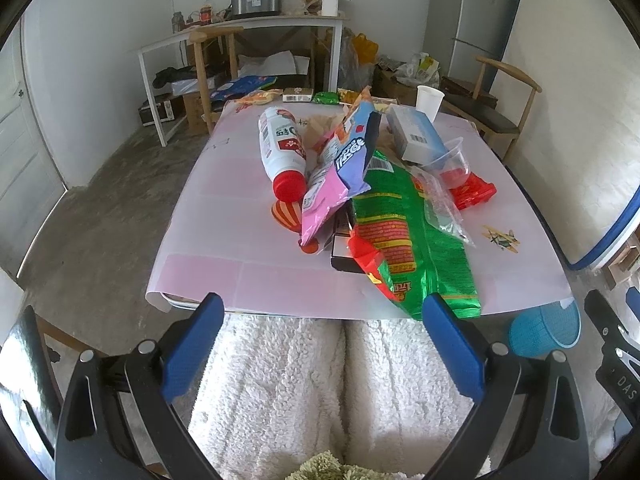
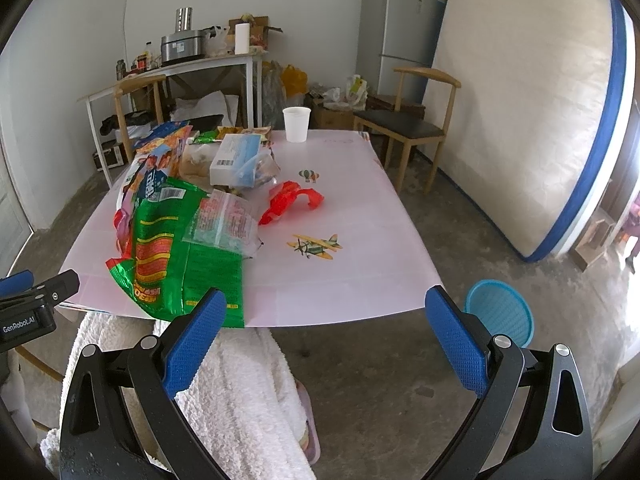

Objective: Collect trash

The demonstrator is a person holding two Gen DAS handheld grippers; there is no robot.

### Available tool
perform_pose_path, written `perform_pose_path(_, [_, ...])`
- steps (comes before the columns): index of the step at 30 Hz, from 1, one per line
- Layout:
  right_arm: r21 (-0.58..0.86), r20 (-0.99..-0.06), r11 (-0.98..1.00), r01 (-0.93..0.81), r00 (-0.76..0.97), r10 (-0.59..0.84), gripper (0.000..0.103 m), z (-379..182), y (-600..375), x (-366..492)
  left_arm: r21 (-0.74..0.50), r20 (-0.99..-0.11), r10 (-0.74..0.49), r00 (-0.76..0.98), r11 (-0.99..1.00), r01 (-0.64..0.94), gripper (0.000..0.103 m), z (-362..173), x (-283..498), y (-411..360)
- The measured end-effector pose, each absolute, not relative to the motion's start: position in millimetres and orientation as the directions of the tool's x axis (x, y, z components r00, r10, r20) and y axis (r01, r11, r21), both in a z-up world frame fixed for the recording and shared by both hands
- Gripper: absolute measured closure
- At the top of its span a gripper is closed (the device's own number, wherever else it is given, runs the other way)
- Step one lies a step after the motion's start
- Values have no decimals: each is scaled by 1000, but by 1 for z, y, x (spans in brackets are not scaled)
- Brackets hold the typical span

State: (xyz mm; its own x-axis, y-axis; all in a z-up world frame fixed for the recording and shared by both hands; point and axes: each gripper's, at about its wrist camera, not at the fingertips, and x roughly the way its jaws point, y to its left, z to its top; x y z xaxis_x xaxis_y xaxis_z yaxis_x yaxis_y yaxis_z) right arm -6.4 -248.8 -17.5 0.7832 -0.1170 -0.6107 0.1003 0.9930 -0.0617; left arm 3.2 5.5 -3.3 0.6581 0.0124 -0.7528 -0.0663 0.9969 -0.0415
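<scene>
A heap of trash lies on the pink table (image 1: pixel 224 240): a big green snack bag (image 1: pixel 416 236) (image 2: pixel 180 256), a white bottle with a red cap (image 1: pixel 280 148), a pink and blue wrapper (image 1: pixel 340 168), a red wrapper (image 1: pixel 474 192) (image 2: pixel 290 200), a clear plastic bag (image 2: pixel 228 220), a blue-white box (image 1: pixel 416 134) (image 2: pixel 236 156) and a white paper cup (image 1: pixel 429 100) (image 2: pixel 297 124). A blue waste basket (image 1: pixel 546 330) (image 2: pixel 502 316) stands on the floor at the table's right front corner. My left gripper (image 1: pixel 320 320) and right gripper (image 2: pixel 326 312) are open and empty, just before the table's near edge.
White fluffy trouser legs (image 1: pixel 304 384) fill the space below the table edge. A wooden chair (image 2: pixel 412 120) stands at the far right of the table, another (image 1: pixel 212 64) at the far left. A mattress (image 2: pixel 532 120) leans on the right wall. A cluttered white side table (image 1: pixel 256 28) stands behind.
</scene>
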Motion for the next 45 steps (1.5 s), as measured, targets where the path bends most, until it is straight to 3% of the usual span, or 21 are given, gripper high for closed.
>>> perform_pose_path(45, [-47,-612,994,96,784,-105,7,-24,-245,1,-35,-754,28,656,996,-83,6,-7,5,14])
